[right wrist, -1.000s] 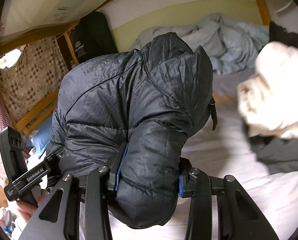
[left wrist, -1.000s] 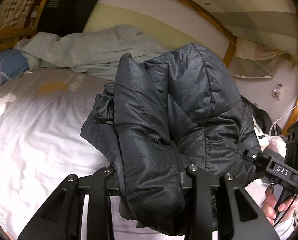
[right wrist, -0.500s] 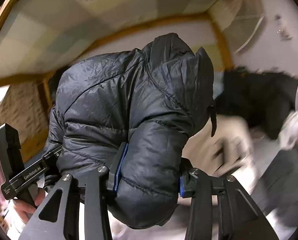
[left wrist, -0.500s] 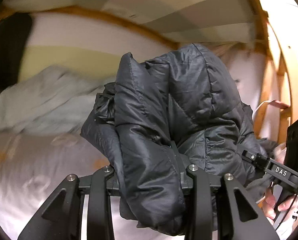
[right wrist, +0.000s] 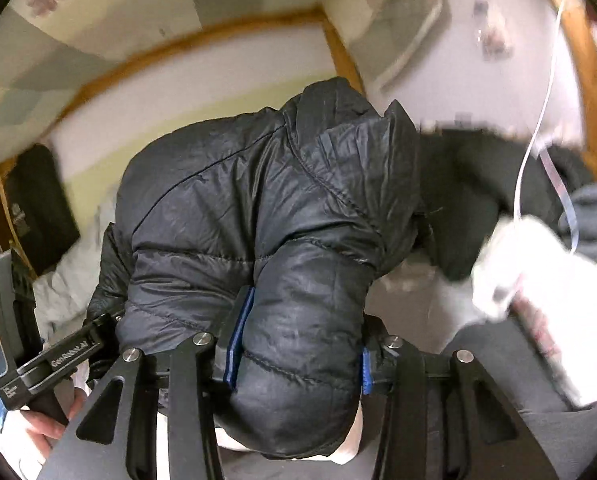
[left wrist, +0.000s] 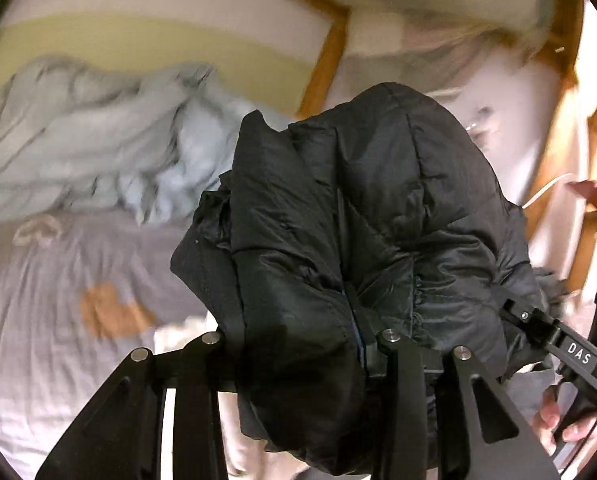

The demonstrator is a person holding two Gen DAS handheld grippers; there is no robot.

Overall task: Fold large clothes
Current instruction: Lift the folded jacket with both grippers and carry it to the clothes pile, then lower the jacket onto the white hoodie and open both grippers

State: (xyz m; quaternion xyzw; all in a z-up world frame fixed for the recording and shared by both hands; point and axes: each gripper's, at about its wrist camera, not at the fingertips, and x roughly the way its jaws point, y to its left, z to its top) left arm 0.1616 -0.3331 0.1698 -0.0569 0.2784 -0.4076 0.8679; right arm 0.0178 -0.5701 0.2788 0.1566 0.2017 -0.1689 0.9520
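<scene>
A folded black puffer jacket (left wrist: 350,216) fills the middle of both views and hangs in the air between my two grippers. My left gripper (left wrist: 302,344) is shut on one thick bunched end of it. My right gripper (right wrist: 298,348) is shut on the other end of the jacket (right wrist: 266,208). The fingertips are buried in the padding. The right gripper (left wrist: 570,356) also shows at the right edge of the left wrist view, and the left gripper (right wrist: 58,356) at the left edge of the right wrist view.
A bed with a grey printed sheet (left wrist: 50,312) lies below. A crumpled pale blue duvet (left wrist: 98,152) lies at its back. Dark clothes (right wrist: 490,184) and a white garment (right wrist: 538,280) lie to the right. A wooden bed frame (left wrist: 322,64) and walls surround the bed.
Both grippers have swung to the right with the jacket held between them. The background has slid left and is blurred. The grip on the jacket has not changed.
</scene>
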